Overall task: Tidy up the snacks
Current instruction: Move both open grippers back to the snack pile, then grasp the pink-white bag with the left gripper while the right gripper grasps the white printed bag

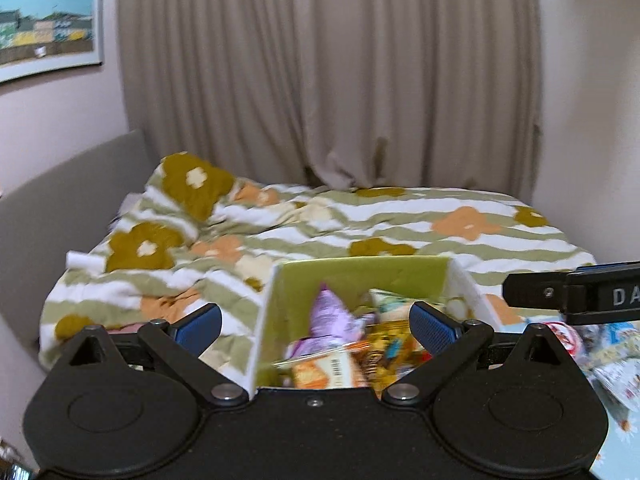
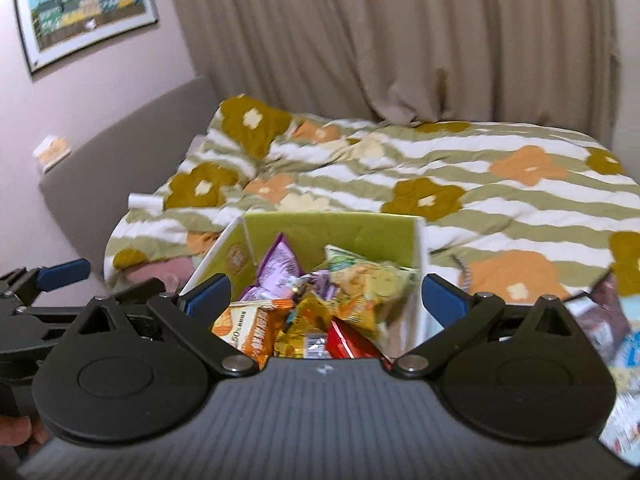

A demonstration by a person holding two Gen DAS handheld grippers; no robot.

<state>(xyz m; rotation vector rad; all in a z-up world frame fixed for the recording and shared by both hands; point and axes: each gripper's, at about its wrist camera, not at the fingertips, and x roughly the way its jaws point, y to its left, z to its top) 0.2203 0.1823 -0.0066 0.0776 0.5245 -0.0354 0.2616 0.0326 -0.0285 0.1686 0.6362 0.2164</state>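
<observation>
Two grippers face one open box (image 2: pixel 328 224) of snacks at the near edge of a bed (image 2: pixel 500 184). The box has a lime-green lining and white outer walls. Its mouth faces up and toward the cameras, and its far wall stands upright. Its long axis cannot be judged: the near end is hidden behind both gripper bodies.

Left gripper (image 1: pixel 316 322): fingers spread wide, nothing between the blue pads (image 1: pixel 430 326). The left pad is outside the box's left wall; the right pad is over the contents.

Right gripper (image 2: pixel 326 296): fingers also wide apart, holding nothing. They straddle the box, one pad (image 2: pixel 208 294) at each side wall. Whether the pads touch the walls cannot be told.

Contents are loosely heaped. A purple bag (image 2: pixel 280 266) stands at the back left, tip pointing up. A yellow-green bag (image 2: pixel 368 280) lies to its right, tilted. An orange pack (image 2: pixel 250 330) lies in front at the left, and a red pack (image 2: pixel 346 342) in front at the right.

More snack packets (image 2: pixel 616 344) lie outside the box to its right, blurred. A beige curtain (image 2: pixel 400 40) hangs behind the bed, and a framed picture (image 2: pixel 84 8) hangs on the left wall.
</observation>
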